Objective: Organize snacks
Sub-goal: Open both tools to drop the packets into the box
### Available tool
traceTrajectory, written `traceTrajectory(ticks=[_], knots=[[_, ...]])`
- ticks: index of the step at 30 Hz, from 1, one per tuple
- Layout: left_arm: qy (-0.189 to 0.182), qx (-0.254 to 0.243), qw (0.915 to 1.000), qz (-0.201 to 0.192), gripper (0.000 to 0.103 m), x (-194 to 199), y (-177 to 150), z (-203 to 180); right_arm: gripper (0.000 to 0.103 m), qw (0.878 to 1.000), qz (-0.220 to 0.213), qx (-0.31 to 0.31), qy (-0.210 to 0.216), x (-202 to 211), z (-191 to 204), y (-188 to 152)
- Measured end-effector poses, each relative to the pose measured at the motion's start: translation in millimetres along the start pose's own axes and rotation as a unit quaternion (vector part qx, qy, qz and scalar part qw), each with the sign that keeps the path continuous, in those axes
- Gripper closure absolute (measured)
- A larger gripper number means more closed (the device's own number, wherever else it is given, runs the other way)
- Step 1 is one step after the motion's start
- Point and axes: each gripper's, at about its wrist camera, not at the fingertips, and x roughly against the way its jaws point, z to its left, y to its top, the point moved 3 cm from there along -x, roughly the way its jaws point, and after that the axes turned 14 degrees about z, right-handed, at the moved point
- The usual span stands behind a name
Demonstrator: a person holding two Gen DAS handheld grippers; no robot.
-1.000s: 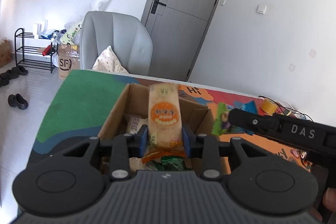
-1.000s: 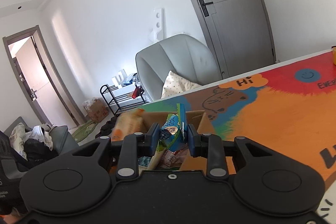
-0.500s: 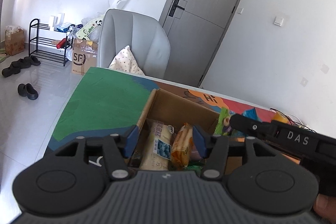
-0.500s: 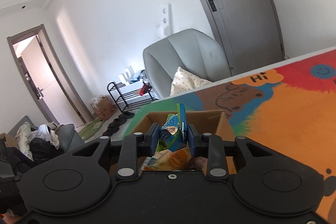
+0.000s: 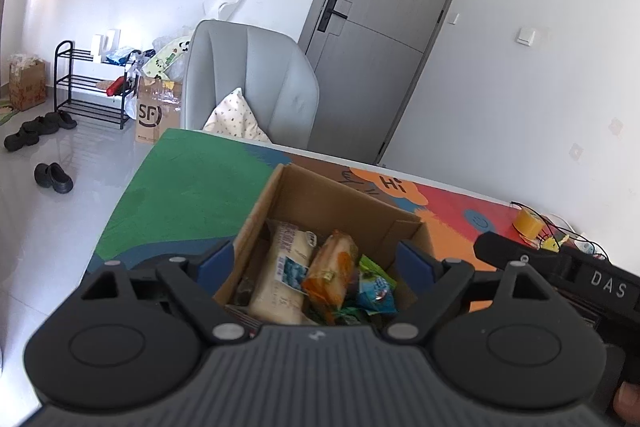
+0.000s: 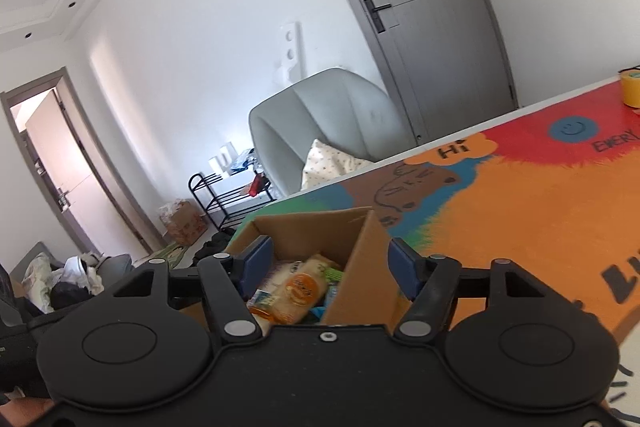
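I hold both the left gripper (image 5: 316, 263) and right gripper (image 6: 330, 261) spread apart and empty over the open brown cardboard box (image 5: 340, 199) on the counter (image 6: 520, 207) — the snack packets (image 5: 312, 275) lie inside it — so I judge the next move is fetching any remaining snack.

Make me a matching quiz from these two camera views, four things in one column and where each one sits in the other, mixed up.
Things:
1. orange snack pack
2. yellow tape roll
3. spotted pillow
4. cardboard box

Places:
A. on the grey armchair
B. on the colourful table mat, below the open left claw
C. inside the box, beside a white pack
D. far right end of the table, near cables

Pairs: 1-C, 2-D, 3-A, 4-B
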Motion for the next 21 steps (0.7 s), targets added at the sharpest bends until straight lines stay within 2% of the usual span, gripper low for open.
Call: traceTrajectory(ticks=[2, 9, 20, 21], knots=[[-0.002, -0.007, 1.0, 0.0, 0.013, 2.1, -1.8, -5.2, 0.033, 1.0, 0.0, -0.008, -0.001, 4.9, -6.2, -2.1], [-0.004, -0.035, 0.9993, 0.008, 0.009, 7.6, -12.0, -28.6, 0.027, 1.0, -0.01, -0.018, -0.008, 24.1, -20.8, -7.9], [0.028, -0.074, 0.9968, 0.006, 0.005, 21.9, -22.3, -60.9, 0.0, 0.999, -0.03, -0.023, -0.02, 60.9, -36.9, -15.9], [0.029, -0.078, 0.9965, 0.007, 0.005, 23.6, -23.6, -64.5, 0.0, 0.999, -0.033, -0.023, -0.022, 64.5, -37.8, -16.7]])
